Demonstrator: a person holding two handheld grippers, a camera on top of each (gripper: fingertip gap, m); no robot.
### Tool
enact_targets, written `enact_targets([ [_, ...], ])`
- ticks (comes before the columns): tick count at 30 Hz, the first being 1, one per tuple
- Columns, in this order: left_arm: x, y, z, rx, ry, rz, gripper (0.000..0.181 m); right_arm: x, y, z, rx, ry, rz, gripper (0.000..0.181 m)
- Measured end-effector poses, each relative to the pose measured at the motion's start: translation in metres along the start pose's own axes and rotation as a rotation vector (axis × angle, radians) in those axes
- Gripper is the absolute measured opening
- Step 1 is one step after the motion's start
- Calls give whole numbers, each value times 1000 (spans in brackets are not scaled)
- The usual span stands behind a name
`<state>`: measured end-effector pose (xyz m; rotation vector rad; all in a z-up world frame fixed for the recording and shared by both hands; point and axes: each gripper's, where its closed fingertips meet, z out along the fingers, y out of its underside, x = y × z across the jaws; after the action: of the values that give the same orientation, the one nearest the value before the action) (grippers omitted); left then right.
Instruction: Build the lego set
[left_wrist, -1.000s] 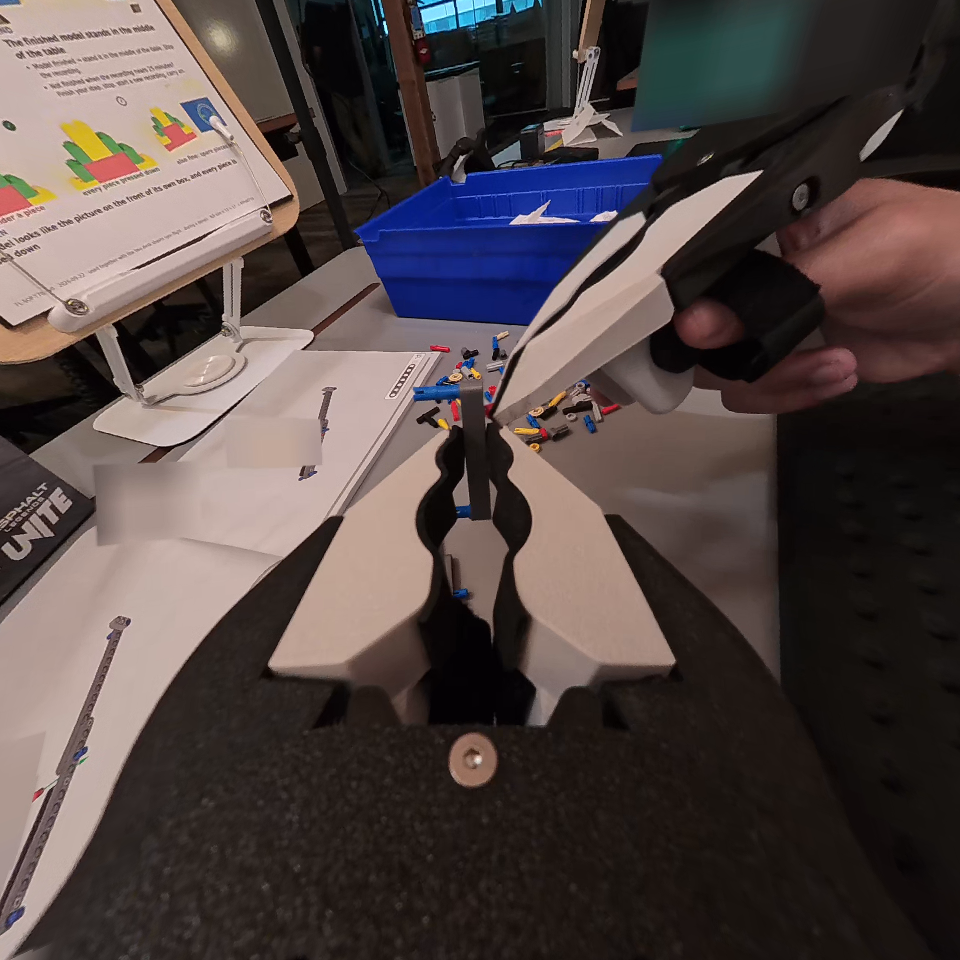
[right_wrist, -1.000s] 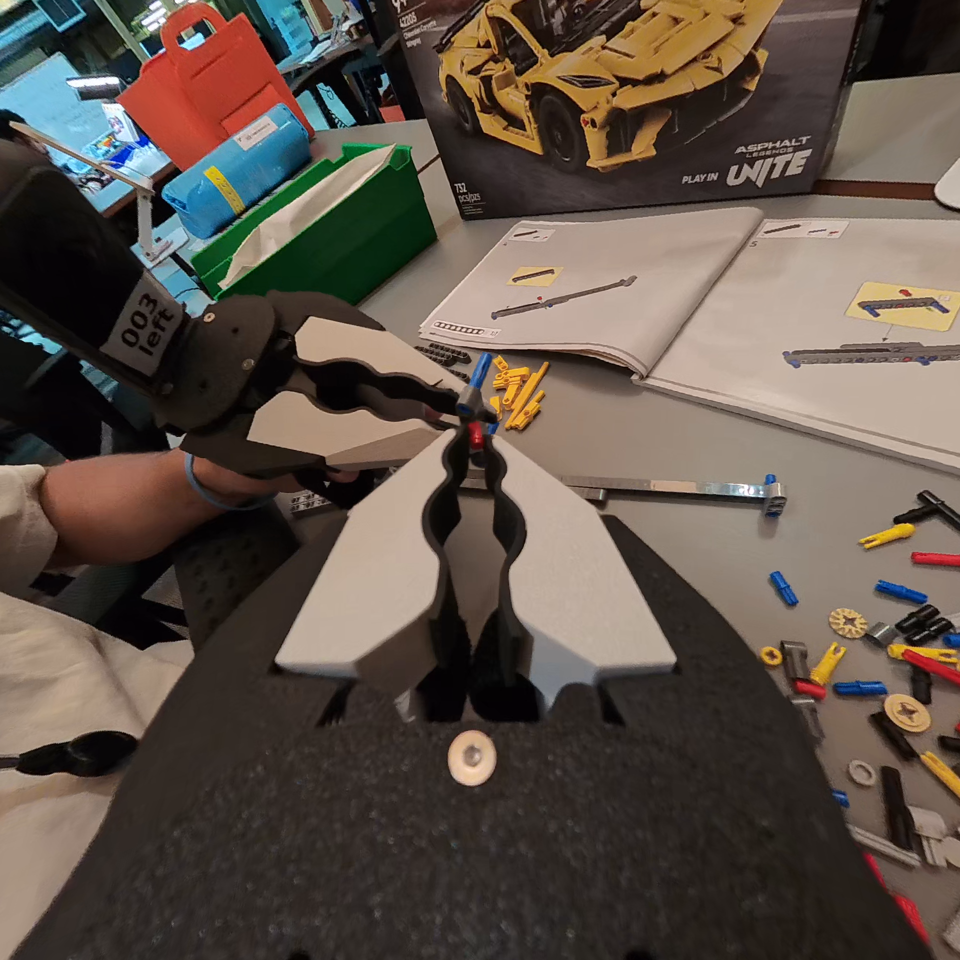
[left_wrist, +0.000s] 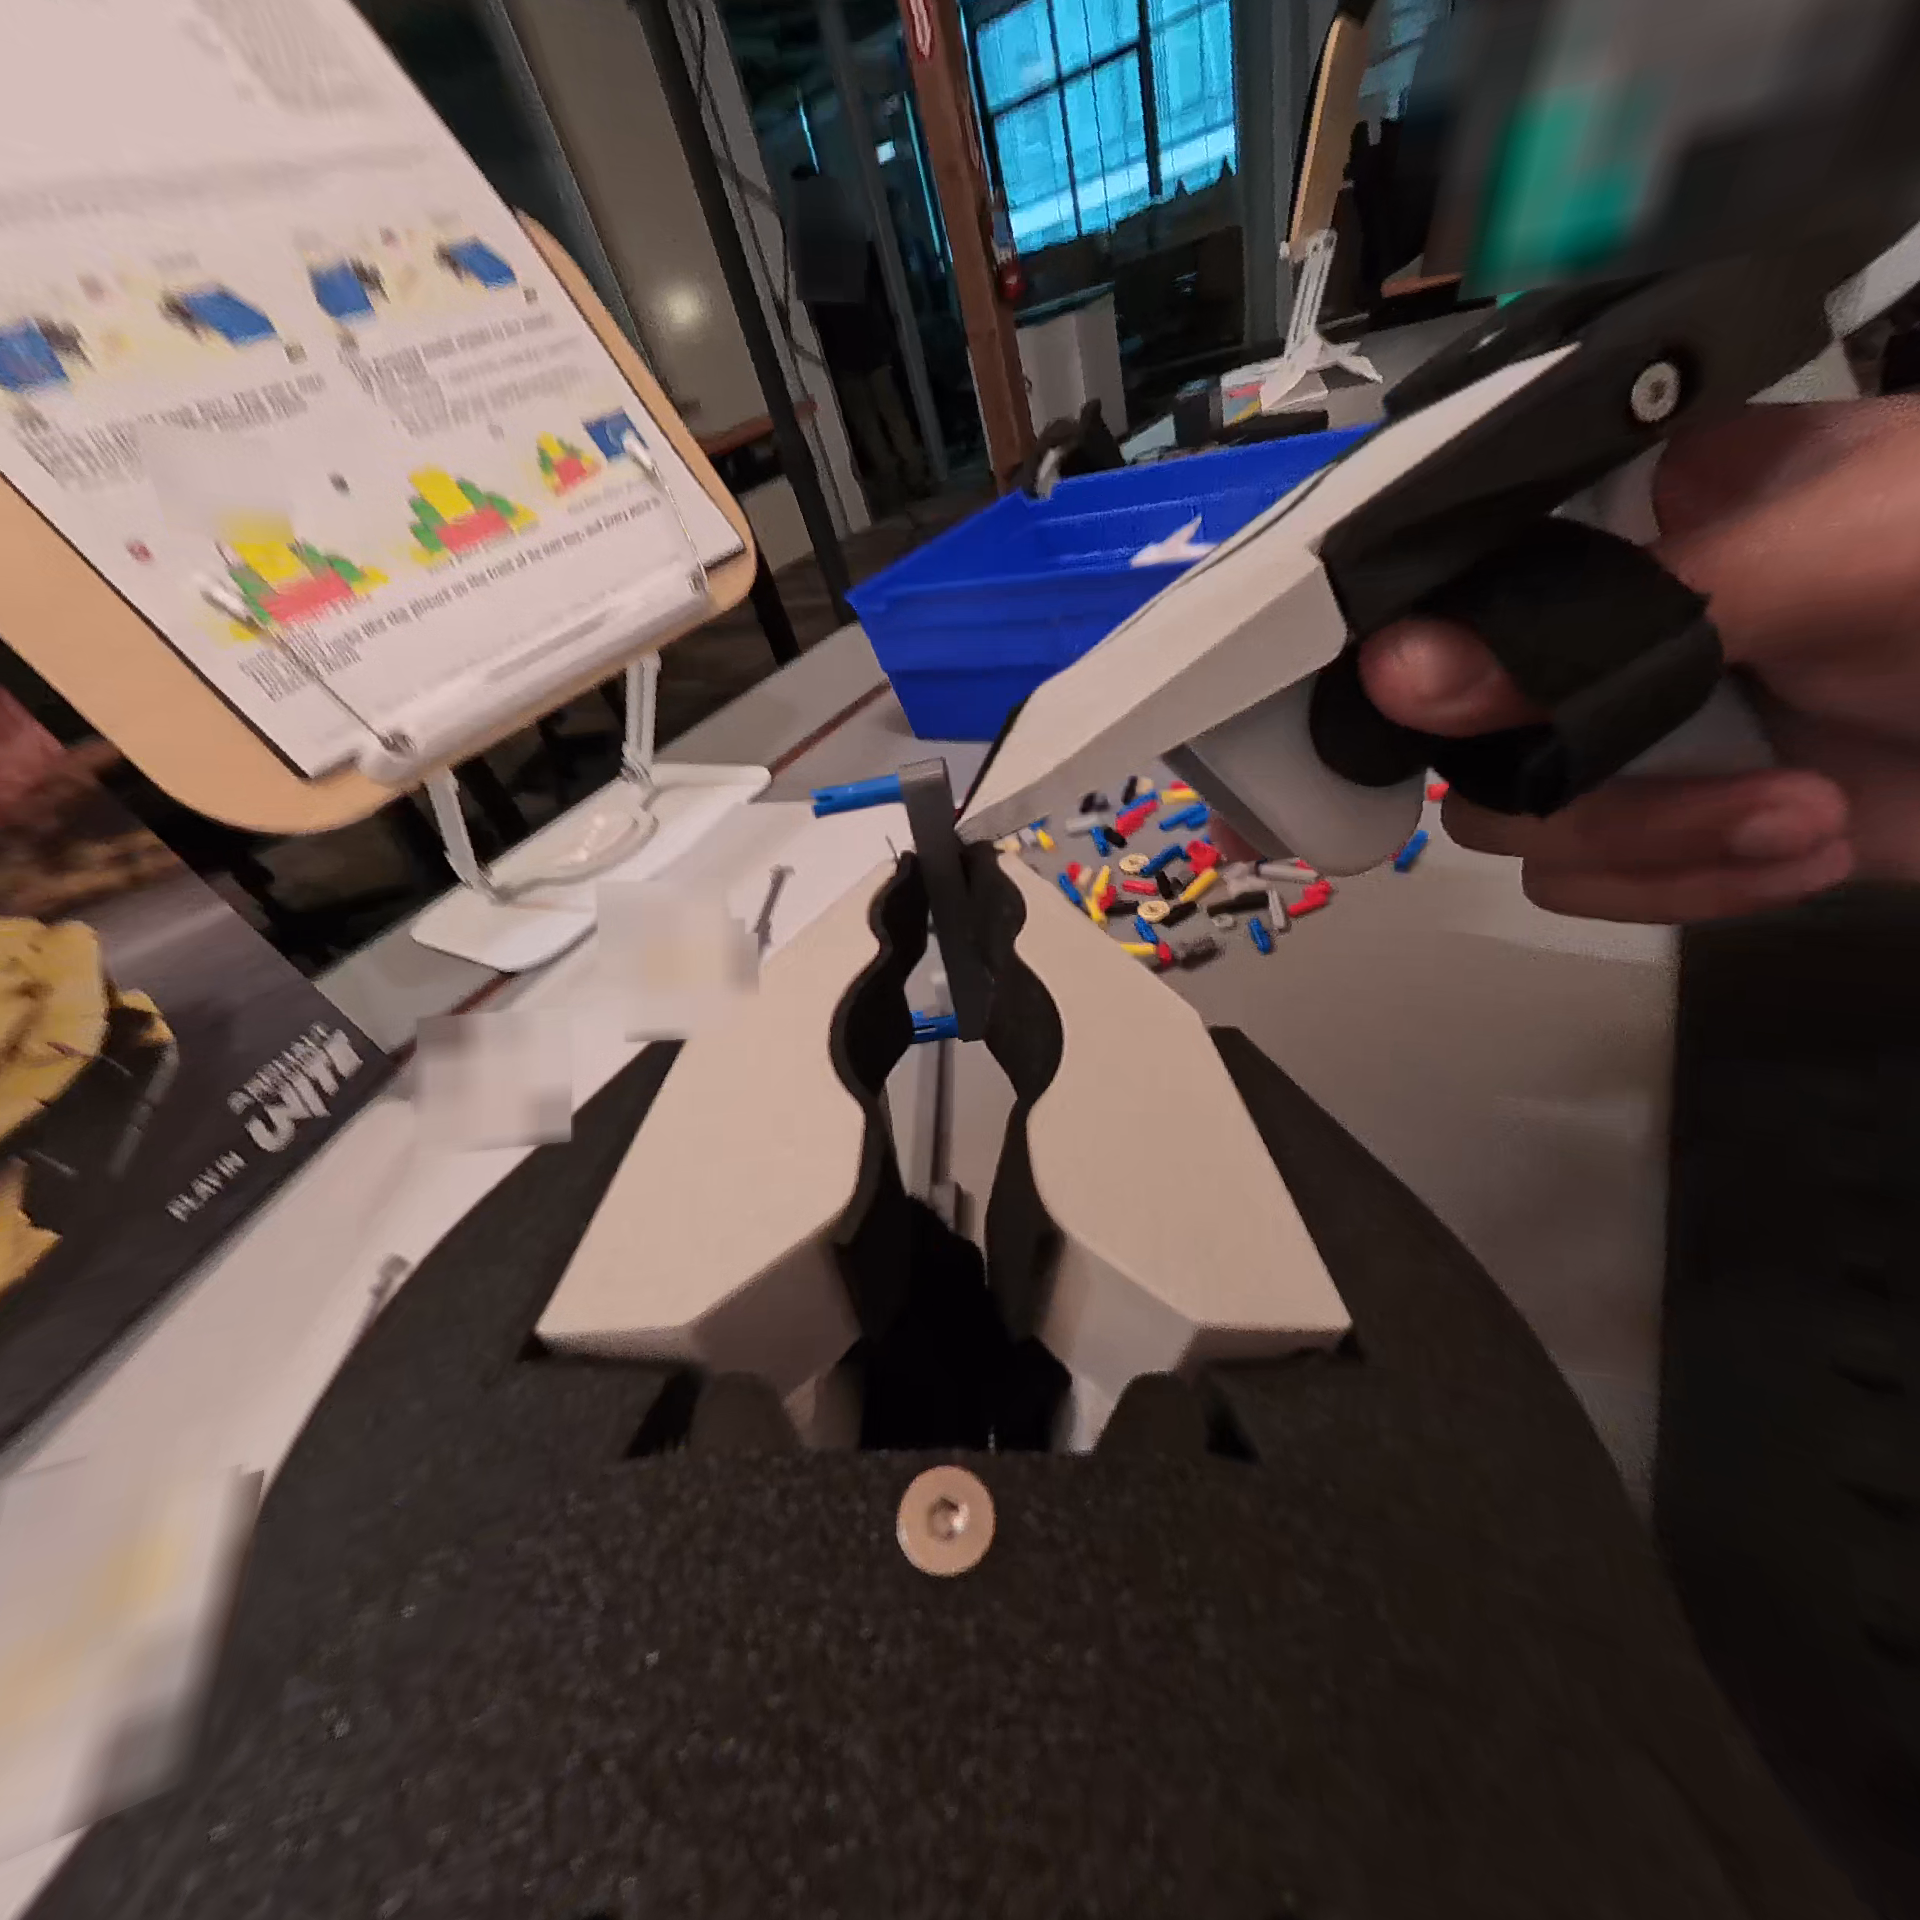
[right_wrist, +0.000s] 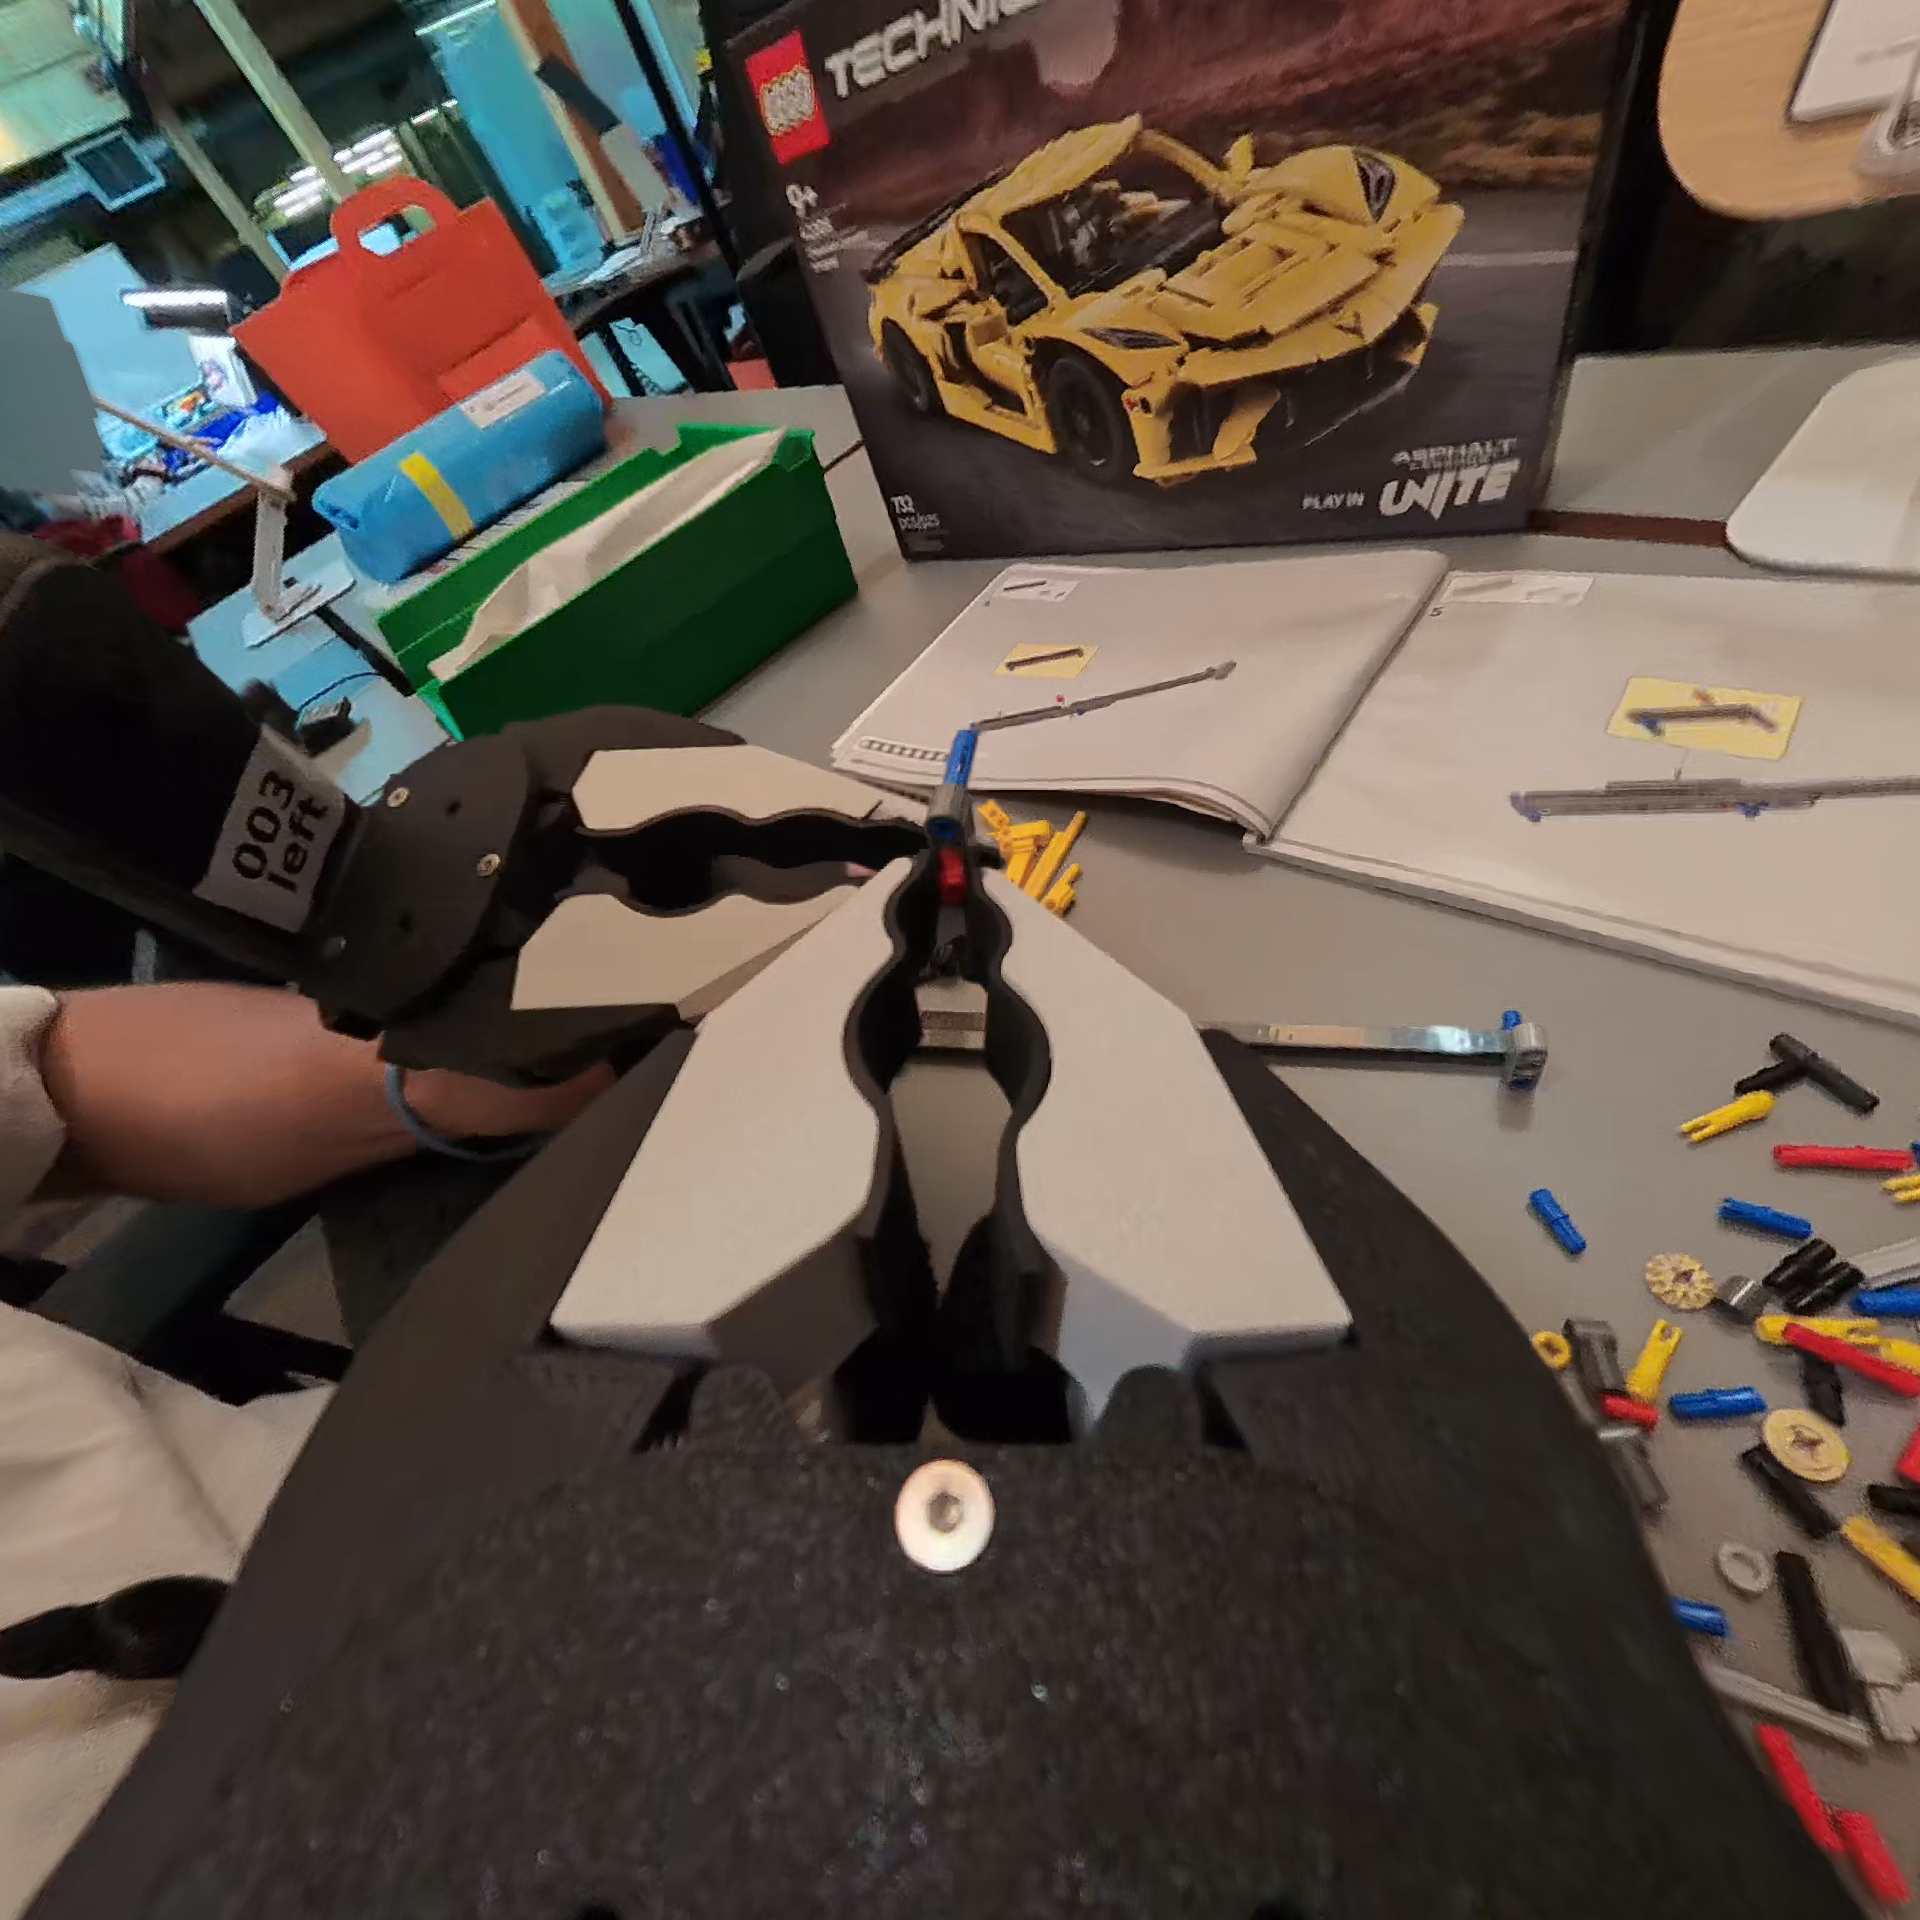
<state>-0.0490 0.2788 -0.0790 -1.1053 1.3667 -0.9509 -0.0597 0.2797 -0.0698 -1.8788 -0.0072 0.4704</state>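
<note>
Left gripper (left_wrist: 951, 883): jaws closed on something thin, pointing toward 12 o'clock.
Right gripper (right_wrist: 951, 883): jaws nearly closed, tips meeting the left gripper's.
Right hand (left_wrist: 1704, 707): at 2 o'clock, wrapped around the handle.

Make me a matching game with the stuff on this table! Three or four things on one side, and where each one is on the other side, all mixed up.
Things:
1. grey beam
2. red pin
3. yellow pins
4. box with the yellow car

Places:
A. lying in a small heap on the table beside the open instruction booklet
B. clamped in the left gripper
C. standing upright behind the booklet
D. pinched at the tips of the right gripper

Pairs: 1-B, 2-D, 3-A, 4-C
</note>
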Motion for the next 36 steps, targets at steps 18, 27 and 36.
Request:
enact_targets([
  [18, -13, -11, -4, 62, 9, -235, 6, -5, -17, 7, 86, -87, 193, 3],
  [27, -52, -3, -10, 34, -77, -239, 6, 30, 6, -3, -8, 59, 20, 0],
  [36, -160, 20, -42, 8, -202, -318, 6, 16, 84, 41, -295, -60, -84, 11],
])
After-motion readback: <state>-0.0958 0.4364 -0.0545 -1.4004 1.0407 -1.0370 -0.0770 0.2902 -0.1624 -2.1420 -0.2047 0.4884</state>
